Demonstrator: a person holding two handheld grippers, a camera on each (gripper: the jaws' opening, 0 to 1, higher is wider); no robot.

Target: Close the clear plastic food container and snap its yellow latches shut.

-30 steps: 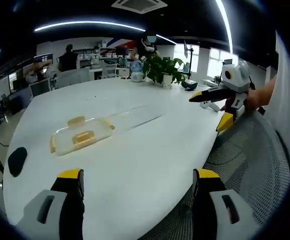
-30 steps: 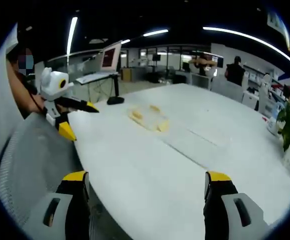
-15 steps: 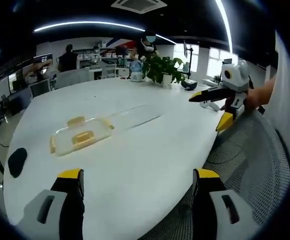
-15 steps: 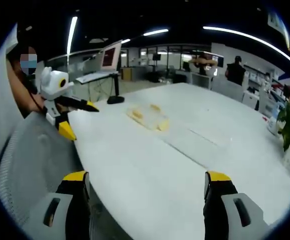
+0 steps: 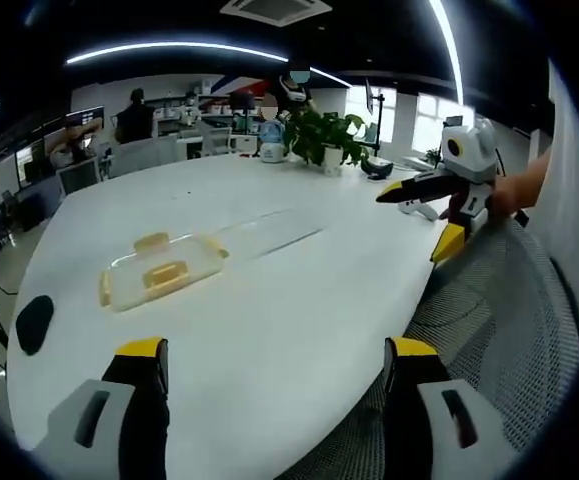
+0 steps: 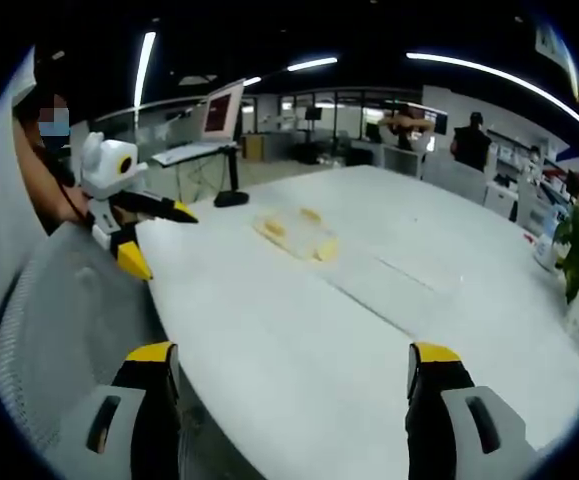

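Both tongs are held spread wide and grip nothing, poised above the near edge of a large white bench (image 5: 299, 300). In the left gripper view, the left tongs (image 5: 274, 365) rise from the bottom with yellow-tipped jaws well apart, and the right tongs (image 5: 439, 205) are seen at the right, above a grey mesh chair back (image 5: 499, 320), their jaws also parted. In the right gripper view, the right tongs (image 6: 294, 370) are equally wide, with the left tongs (image 6: 149, 235) at the left.

Compared with the pictures of a second ago, almost nothing is changed: the tongs are kept in the same pose and the container is not touched. It is judged that the task is not yet begun, and that an approach is still needed.

The clear plastic food container (image 5: 164, 270) is placed flat on the bench, well apart from both tongs, ahead and to the left in the left gripper view. Yellow latches (image 5: 152, 241) are seen at its edges. Its long axis is set slantwise, from lower left to upper right in that view. In the right gripper view the container (image 6: 297, 238) is seen farther off, near the middle.

Whether the lid is seated cannot be told.
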